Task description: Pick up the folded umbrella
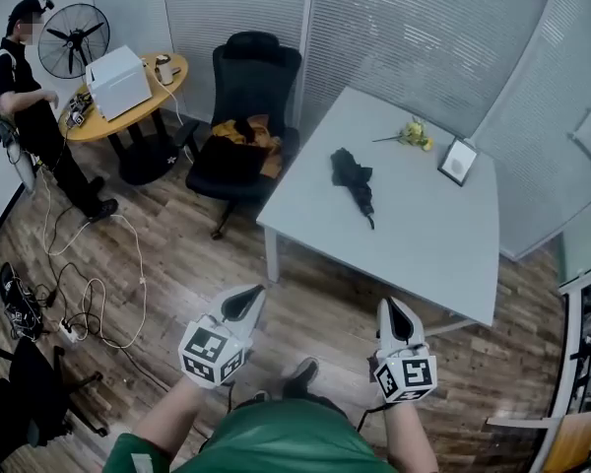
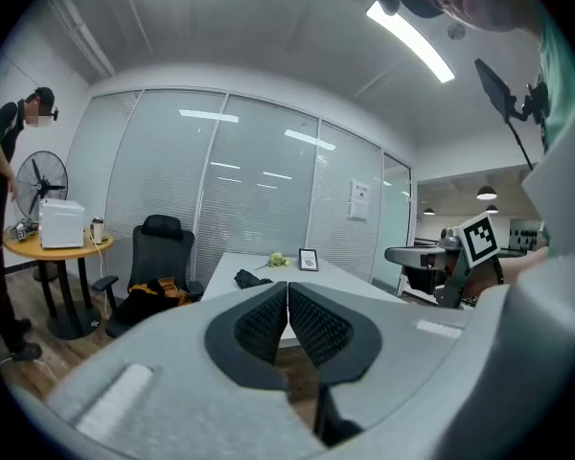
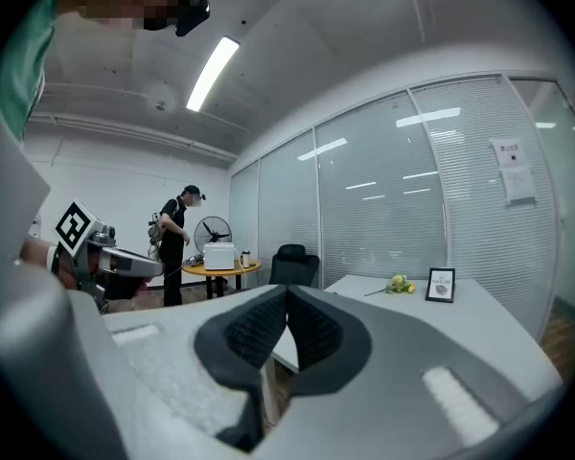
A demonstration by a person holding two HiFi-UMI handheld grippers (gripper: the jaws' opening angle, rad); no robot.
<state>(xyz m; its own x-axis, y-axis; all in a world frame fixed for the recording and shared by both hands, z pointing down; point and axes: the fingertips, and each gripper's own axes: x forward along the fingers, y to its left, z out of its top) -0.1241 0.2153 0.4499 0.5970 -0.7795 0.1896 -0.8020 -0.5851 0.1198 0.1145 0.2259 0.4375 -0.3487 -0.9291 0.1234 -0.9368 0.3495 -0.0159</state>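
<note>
We hold left gripper [image 1: 244, 302] and right gripper [image 1: 395, 315] at frame bottom, jaws together, empty. Folded umbrella [image 1: 354, 179] mid-frame on table [image 1: 424, 244]. Risk: unopened jaws could shove umbrella, not grip.

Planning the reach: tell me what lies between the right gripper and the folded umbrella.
Head view: only the near edge of the table and its bare top lie between the right gripper and the folded umbrella; nothing stands there.
</note>
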